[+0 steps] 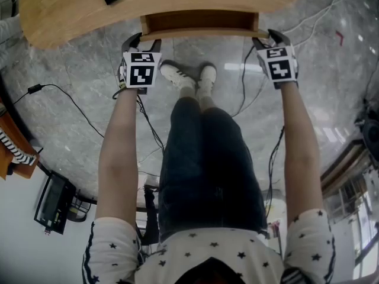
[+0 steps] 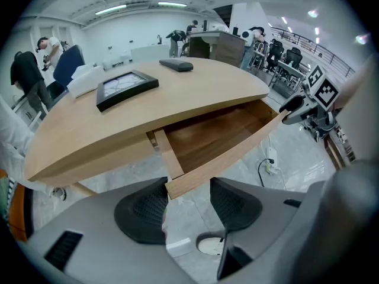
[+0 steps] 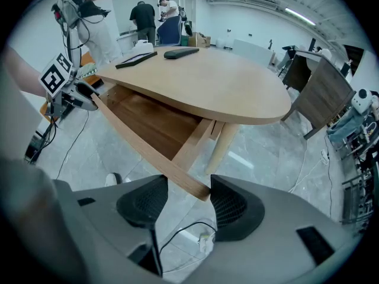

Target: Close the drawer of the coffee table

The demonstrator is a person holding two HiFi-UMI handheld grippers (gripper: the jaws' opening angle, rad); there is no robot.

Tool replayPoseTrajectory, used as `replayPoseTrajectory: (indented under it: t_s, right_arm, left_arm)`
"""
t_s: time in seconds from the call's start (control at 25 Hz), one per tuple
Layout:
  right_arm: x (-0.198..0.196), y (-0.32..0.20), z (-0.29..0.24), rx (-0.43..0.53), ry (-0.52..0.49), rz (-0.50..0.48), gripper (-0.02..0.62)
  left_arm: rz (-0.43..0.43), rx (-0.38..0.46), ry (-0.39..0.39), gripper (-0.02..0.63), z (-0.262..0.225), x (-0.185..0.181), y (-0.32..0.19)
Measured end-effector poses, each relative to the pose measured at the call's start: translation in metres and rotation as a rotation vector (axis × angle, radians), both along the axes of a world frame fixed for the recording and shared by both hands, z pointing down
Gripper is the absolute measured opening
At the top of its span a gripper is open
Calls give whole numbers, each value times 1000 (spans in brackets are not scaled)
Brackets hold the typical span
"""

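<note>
The person wears a white short-sleeved shirt [image 1: 207, 256] dotted with small dark stars and edged with dark stripes at the sleeves, dark blue jeans [image 1: 201, 170] and white sneakers [image 1: 174, 73]. The left gripper [image 1: 142, 40] and the right gripper [image 1: 271, 39] each carry a white cube [image 1: 141, 70] printed with black square markers. Up close their shells are smooth grey plastic, with rounded black fingers [image 2: 142, 209] faced in a fine grid texture. A thin black cable [image 1: 146, 118] trails from each gripper.
</note>
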State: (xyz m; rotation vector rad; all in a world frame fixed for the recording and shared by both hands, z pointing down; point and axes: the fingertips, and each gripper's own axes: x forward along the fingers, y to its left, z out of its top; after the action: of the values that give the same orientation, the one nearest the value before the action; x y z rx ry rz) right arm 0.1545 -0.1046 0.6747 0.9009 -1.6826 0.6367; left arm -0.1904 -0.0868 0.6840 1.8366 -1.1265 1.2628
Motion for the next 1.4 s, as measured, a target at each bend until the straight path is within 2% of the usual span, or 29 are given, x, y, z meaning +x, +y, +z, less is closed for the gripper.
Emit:
replayPoseTrajectory:
  t_s: [1.04, 1.4]
  right_arm:
    - [-4, -34, 1, 28, -4, 15, 236]
    - [-5, -45, 1, 41, -7, 19, 238]
  left_arm:
    - [-46, 13, -1, 233, 4, -4, -34]
    - [-104, 27, 10, 233, 3, -5, -44]
